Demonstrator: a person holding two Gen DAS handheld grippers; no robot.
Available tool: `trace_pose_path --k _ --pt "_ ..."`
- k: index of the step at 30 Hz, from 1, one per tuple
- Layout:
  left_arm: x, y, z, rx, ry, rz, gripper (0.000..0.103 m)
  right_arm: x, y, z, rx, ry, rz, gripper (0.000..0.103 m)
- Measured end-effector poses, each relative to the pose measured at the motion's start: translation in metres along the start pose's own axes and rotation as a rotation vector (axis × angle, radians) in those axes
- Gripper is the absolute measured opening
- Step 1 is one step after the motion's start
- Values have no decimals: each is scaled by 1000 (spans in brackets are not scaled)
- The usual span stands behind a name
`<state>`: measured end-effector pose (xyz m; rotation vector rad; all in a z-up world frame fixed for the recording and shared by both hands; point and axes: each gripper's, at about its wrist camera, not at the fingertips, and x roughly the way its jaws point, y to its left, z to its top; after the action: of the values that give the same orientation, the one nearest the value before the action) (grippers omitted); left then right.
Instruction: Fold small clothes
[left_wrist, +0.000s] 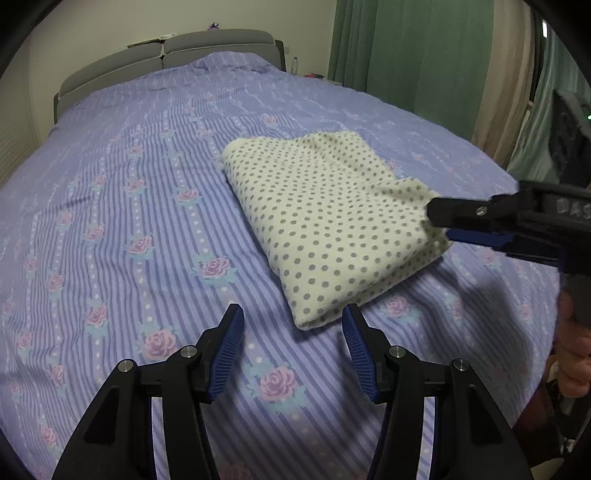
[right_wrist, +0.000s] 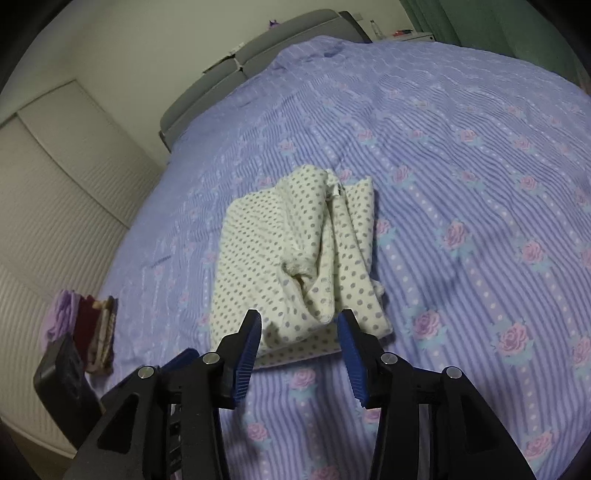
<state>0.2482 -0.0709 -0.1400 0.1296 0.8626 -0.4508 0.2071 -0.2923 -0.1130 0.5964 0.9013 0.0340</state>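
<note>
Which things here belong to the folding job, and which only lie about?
For the job:
- dotted garment, folded on the bedspread
- left claw
- right claw

Lying about:
- small cloth pile at the bed's edge
- bottle
- curtain

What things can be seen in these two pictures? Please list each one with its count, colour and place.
polka-dot garment: one, cream with grey dots, folded on the bed
bedspread: one, lilac stripes with pink roses, covers the bed
headboard: one, grey, far end
curtains: green, far right
small stack of items: purple, dark red, at bed's left edge
left gripper: black, blue pads, open, just short of the garment
right gripper: black, blue pads, open at the garment's edge
hand: one, holds the right gripper's handle
</note>
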Motion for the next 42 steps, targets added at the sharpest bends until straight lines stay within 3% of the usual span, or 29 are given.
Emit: trace_pose_path --k 4,16,28,33,38,39,42 --pt "6 0 -1 6 3 14 55 2 -2 -1 31 10 44 44" --pt "1 -5 14 -1 -38 11 55 27 4 23 67 6 41 44" --pt "8 17 17 -120 -14 -26 55 13 -4 -10 72 34 98 43" --pt "5 10 13 -78 -11 -16 55 24 -3 -8 86 22 144 43" --pt "3 0 10 -28 -12 -22 55 27 1 11 79 -37 99 43" --pt "3 -3 10 -17 -12 -22 55 28 2 15 75 -43 94 42" --pt "2 -10 9 21 -13 -18 55 30 2 21 76 -52 92 20"
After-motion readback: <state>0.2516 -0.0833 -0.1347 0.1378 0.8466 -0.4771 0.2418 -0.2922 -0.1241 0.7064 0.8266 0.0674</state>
